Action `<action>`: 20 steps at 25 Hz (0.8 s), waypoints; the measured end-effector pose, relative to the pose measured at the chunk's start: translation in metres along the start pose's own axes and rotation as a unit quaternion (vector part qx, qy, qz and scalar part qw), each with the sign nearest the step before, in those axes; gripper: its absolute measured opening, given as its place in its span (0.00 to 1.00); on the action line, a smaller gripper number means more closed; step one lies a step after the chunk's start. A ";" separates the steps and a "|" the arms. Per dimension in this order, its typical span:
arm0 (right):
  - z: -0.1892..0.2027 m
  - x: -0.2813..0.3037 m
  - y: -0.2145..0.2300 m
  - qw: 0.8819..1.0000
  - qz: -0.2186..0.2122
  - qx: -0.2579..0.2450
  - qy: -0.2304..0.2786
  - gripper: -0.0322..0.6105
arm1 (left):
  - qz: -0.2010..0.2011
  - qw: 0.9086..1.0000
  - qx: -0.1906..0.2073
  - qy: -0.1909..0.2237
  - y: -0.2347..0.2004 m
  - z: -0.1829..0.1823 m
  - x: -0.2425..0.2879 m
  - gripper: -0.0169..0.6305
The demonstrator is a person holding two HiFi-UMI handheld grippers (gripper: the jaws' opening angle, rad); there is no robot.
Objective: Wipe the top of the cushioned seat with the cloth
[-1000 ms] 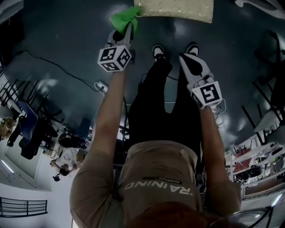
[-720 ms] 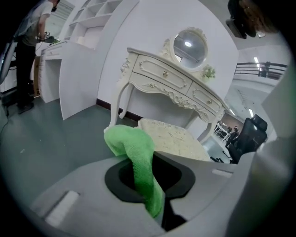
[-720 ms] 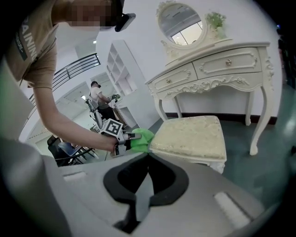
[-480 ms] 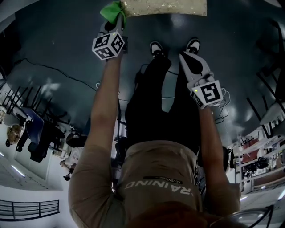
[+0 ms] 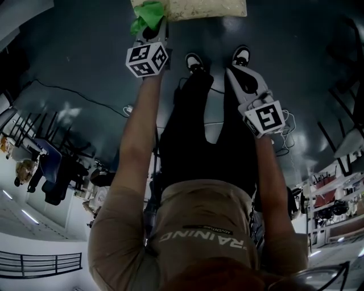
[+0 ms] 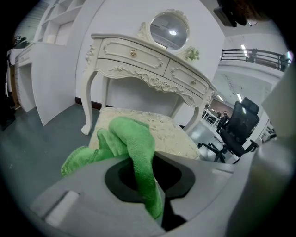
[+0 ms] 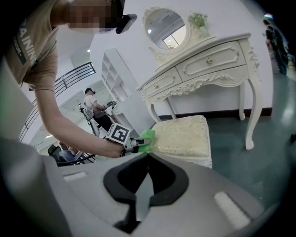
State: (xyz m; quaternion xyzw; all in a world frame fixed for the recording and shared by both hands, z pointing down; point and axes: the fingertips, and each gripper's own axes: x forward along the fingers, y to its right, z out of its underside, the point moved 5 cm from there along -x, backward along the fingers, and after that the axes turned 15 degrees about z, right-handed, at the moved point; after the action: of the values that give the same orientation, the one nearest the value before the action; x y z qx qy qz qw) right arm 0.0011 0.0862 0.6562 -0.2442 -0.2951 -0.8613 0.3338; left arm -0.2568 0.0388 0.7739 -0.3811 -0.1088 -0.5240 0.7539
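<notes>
Cloth (image 6: pixel 134 148), green and bunched, is seen clamped between the jaws of the left claw (image 6: pixel 149 187). One fold is pinched in the slot where the jaws meet, and the rest is heaped ahead of and to the left of the tips. Directly beyond that claw the cushioned seat (image 6: pixel 172 133) is found, cream with a patterned top, and the cloth is shown lying over its near left corner. In the head view the left claw (image 5: pixel 152 29) is held at the seat's (image 5: pixel 210 8) near edge, with the cloth (image 5: pixel 147 17) overlapping the corner; whether it is pressed flat on the top cannot be told.

The right claw (image 7: pixel 142 185) is closed, its jaws brought together with nothing gripped between them. It is held apart from the seat (image 7: pixel 185 136), above the dark floor (image 5: pixel 296 68), with the person's shoes (image 5: pixel 196 61) just to its left. Ahead of its tips and to the left, the left claw (image 7: pixel 138 144) and the cloth (image 7: pixel 148 138) are seen at the seat's corner.

Behind the seat, beyond both claws, a cream carved dressing table (image 6: pixel 148 65) with an oval mirror (image 6: pixel 169 30) is seen. An office chair (image 6: pixel 238 132) is seen to the far right of the left claw.
</notes>
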 end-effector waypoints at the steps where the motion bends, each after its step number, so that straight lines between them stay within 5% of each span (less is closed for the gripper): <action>1: 0.000 -0.004 0.008 1.000 0.000 -0.006 0.000 0.05 | 0.003 1.000 0.000 -0.002 0.009 0.001 0.008 0.10; 20: 0.018 -0.073 0.147 1.000 0.024 0.002 0.002 0.05 | 0.071 0.997 -0.005 -0.034 0.183 0.013 0.157 0.10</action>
State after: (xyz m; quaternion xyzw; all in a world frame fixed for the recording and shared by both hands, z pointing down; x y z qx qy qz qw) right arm 0.1590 0.0418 0.6745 -0.2487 -0.2901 -0.8532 0.3550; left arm -0.0272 -0.0341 0.7871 -0.4094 -0.1043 -0.4568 0.7828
